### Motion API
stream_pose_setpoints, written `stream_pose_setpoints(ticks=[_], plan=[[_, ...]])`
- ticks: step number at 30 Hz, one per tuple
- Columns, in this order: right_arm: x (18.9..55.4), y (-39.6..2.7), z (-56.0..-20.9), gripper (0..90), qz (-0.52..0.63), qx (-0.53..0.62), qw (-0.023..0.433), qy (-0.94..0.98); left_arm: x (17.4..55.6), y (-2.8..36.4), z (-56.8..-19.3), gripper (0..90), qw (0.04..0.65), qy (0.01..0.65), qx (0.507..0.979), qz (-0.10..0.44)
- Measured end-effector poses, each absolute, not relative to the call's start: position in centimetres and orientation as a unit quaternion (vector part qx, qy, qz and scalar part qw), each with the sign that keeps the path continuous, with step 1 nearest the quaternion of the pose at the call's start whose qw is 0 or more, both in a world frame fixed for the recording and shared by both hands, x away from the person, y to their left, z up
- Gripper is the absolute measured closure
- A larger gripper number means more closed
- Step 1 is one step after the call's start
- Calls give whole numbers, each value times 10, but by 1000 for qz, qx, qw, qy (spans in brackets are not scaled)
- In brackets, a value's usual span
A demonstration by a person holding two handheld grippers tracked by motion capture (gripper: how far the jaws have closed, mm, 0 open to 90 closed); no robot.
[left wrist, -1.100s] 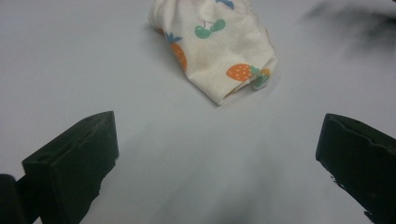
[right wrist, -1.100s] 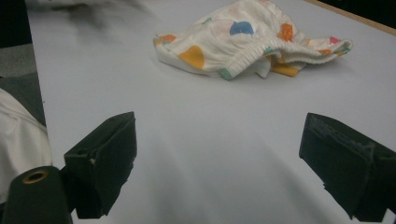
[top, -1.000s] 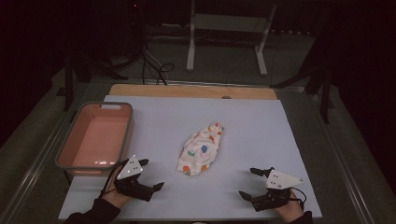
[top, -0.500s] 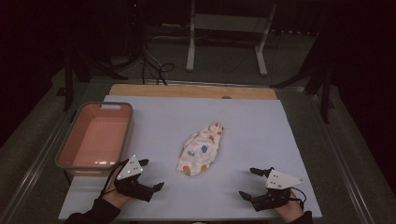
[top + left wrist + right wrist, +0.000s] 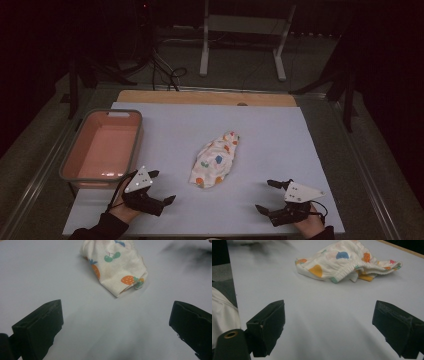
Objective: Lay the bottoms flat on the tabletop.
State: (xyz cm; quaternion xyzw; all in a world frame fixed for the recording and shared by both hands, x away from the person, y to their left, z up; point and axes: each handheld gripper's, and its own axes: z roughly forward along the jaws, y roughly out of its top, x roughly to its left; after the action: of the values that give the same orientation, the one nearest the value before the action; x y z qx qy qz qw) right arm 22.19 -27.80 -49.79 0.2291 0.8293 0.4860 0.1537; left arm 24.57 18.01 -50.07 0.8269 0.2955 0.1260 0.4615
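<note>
Left gripper (image 5: 161,187) low on bench (image 5: 280,135), jaws spread, empty, angled toward patterned cloth (image 5: 215,160). Right gripper (image 5: 269,196) same, near front edge. Cloth crumpled mid-bench, between both, untouched.

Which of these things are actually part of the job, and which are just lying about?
Part of the job:
- fruit-print cloth, crumpled mid-table
- left gripper, open
- right gripper, open
- probably the pink bin, empty

Just lying about:
- metal stand behind the table
- floor cables
</note>
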Motion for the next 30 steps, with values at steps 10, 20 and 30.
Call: stream_pose_setpoints(ticks=[10,20,30], plan=[[221,-275,-493,111,489,226,157,828,243,175,-492,5,471,285,825,125],[219,-252,-469,112,497,217,150,827,242,167,-465,5,495,256,821,126],[240,-199,-441,108,506,219,150,820,257,155,-447,5,499,295,793,187]])
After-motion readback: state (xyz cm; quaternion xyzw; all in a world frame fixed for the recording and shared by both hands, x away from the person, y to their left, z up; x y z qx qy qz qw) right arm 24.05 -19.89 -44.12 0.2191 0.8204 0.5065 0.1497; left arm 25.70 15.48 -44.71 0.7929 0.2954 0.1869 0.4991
